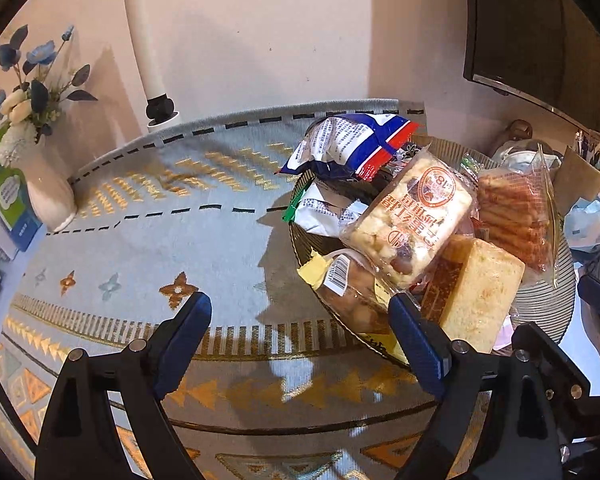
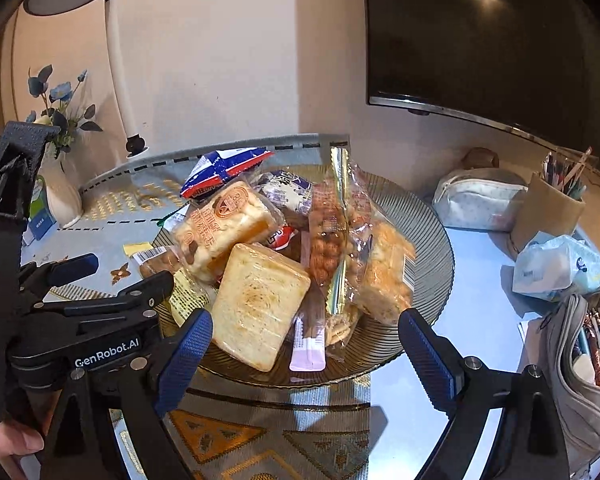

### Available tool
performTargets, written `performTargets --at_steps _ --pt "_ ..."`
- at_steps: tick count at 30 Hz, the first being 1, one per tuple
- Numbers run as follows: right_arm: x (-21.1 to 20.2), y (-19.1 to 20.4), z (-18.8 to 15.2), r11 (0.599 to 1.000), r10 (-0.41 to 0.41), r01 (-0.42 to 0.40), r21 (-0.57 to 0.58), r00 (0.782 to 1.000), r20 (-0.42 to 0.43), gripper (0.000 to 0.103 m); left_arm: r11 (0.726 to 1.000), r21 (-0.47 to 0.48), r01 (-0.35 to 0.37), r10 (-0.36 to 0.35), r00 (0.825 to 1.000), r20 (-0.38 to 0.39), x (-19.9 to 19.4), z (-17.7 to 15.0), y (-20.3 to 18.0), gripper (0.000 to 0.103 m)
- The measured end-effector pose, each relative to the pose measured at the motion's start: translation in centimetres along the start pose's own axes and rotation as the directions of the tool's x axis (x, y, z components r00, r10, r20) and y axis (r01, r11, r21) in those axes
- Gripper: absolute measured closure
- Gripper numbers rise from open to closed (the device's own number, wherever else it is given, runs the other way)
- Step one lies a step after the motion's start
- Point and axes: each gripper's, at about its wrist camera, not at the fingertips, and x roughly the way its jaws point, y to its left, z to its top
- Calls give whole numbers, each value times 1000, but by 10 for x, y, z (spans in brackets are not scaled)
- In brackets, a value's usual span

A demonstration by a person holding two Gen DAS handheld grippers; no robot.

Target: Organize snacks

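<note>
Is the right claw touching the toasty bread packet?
Apart. In the right wrist view, the open right claw hovers with its fingers either side of the bread packet, gaps visible.

Wrapped snacks [image 2: 256,304] lie heaped, overlapping and tilted, on a ribbed glass plate [image 2: 432,240].

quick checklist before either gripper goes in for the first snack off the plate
1. Left gripper open, nothing between its fingers: ok.
2. Right gripper open, nothing between its fingers: ok.
3. Toast-like slab pack on top of the heap at the near side, facing the right gripper: ok.
4. Heap stable: not ok; packs lean on each other, and the blue, white and red bag overhangs the ribbed glass plate.
5. Bare tablecloth left of the plate for sorting: ok.
6. What lies under the heap: cannot tell.
</note>
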Motion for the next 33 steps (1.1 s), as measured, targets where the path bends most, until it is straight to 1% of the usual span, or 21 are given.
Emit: performTargets --at_steps 9,21,33 --pt "2 -5 -1 1000 10 -10 9 1000 -4 10 999 6 -34 34 999 26 -2 2 -5 14" --pt "3 -3 -1 1000 18 -18 14 1000 -2 10 999 4 -36 36 998 42 -5 3 -6 13" --pt "6 -3 -1 1000 13 -13 13 1000 -16 10 999 8 -54 54 998 31 -3 3 -6 13"
